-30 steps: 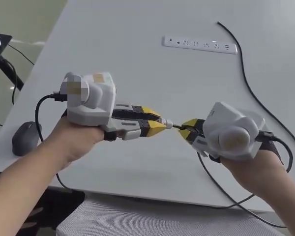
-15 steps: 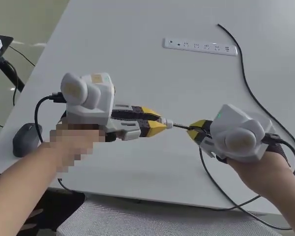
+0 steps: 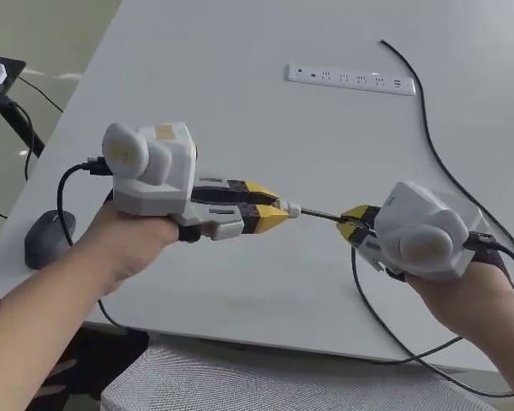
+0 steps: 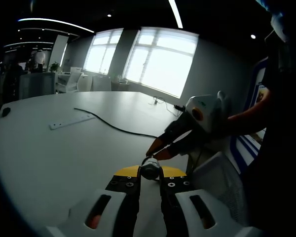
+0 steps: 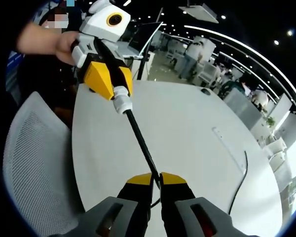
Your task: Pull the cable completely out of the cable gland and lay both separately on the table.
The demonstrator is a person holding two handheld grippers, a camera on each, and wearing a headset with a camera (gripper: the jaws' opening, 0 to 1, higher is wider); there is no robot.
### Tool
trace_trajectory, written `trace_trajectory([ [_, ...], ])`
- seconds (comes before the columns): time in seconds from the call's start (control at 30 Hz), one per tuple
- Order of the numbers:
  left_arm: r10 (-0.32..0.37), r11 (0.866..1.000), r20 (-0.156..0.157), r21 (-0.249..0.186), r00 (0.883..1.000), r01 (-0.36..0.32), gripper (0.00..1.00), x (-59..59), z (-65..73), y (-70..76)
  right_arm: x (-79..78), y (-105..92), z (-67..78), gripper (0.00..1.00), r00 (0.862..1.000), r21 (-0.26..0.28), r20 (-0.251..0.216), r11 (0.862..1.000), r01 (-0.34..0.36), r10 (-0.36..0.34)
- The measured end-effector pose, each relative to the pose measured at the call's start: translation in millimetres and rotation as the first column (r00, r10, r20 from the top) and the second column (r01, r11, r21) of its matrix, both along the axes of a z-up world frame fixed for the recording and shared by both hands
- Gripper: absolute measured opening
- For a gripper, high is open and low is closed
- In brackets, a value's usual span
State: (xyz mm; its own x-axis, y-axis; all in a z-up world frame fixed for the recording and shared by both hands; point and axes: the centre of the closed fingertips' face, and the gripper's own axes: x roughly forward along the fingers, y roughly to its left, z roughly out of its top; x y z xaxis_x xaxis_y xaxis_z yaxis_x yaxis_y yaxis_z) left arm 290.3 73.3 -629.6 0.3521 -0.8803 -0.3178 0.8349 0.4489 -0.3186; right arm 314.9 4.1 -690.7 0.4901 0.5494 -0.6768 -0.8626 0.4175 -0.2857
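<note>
The small white cable gland sits pinched in the yellow tips of my left gripper, which is shut on it; it shows as a round pale piece between the jaws in the left gripper view. A thin black cable runs out of the gland to my right gripper, shut on it. In the right gripper view the cable stretches straight from my right gripper up to the gland. Both are held above the white table.
A white power strip lies at the far side, with a black cord curving down the right. A dark mouse rests at the table's left edge. A grey mesh chair stands below the near edge.
My right gripper has drawn away to the right, so more black cable shows between the two grippers. The left gripper holds about the same place.
</note>
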Motion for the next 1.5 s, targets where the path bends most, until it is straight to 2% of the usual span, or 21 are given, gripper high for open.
trace_trajectory([
  [0.37, -0.001, 1.000, 0.002, 0.011, 1.000, 0.001, 0.15, 0.7, -2.6, -1.4, 3.4, -1.7, 2.2, 0.00, 1.000, 0.014, 0.000, 1.000, 0.008, -0.008],
  [0.7, 0.001, 1.000, -0.003, 0.017, 1.000, -0.001, 0.15, -0.2, -7.8, 0.1, 13.1, 7.2, 10.4, 0.00, 1.000, 0.038, -0.008, 0.999, 0.021, -0.021],
  [1.13, 0.035, 0.999, -0.003, 0.039, 0.999, -0.035, 0.15, -2.5, -24.9, 19.1, 33.5, 41.3, 17.7, 0.00, 1.000, 0.058, -0.028, 0.998, 0.016, -0.015],
  [1.2, 0.037, 0.999, 0.003, 0.040, 0.999, -0.037, 0.15, -4.0, -27.5, 22.2, 35.9, 47.6, 16.7, 0.00, 0.999, 0.059, -0.031, 0.998, 0.011, -0.009],
  [1.23, 0.037, 0.998, 0.017, 0.044, 0.999, -0.037, 0.15, -4.9, -29.3, 24.7, 37.5, 52.3, 15.5, 0.00, 0.999, 0.061, -0.037, 0.998, 0.007, -0.004],
  [1.5, 0.054, 0.997, 0.036, 0.053, 0.998, -0.056, 0.15, -8.9, -46.9, 43.8, 45.8, 80.1, -0.5, 0.00, 0.997, 0.051, -0.074, 0.998, -0.022, 0.025],
])
